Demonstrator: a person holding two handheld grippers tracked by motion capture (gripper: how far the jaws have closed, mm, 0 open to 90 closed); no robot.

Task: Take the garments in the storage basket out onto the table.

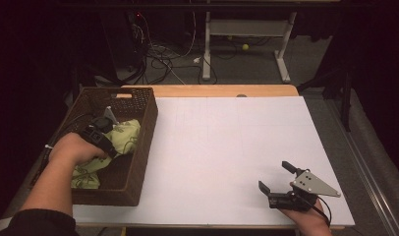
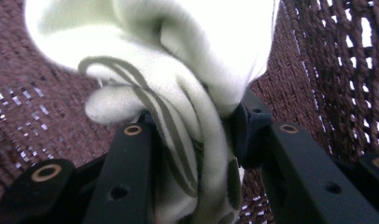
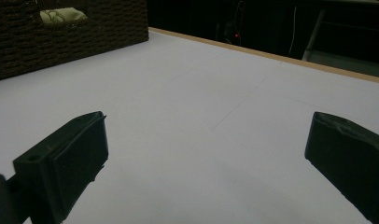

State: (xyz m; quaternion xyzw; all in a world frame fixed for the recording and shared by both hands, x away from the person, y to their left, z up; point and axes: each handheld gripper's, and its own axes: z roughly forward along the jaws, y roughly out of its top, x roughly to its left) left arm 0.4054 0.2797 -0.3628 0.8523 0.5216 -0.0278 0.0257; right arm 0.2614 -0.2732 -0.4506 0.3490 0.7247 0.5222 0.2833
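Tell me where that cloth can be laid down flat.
Free: the white table top between the basket and the right tool, back to its far wooden edge. Crowded: inside the basket, where the left tool grips the cloth.

Room is dark — light falls mostly on the white-topped counter [image 1: 227,147] with its wood edge. Behind it, grey floor [image 1: 246,69] with tangled cables [image 1: 158,56], a white desk frame [image 1: 246,29] and a small yellow ball [image 1: 245,47].

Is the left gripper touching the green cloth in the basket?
Touching. The left gripper view shows the left gripper with its jaws pinching the green cloth between them.
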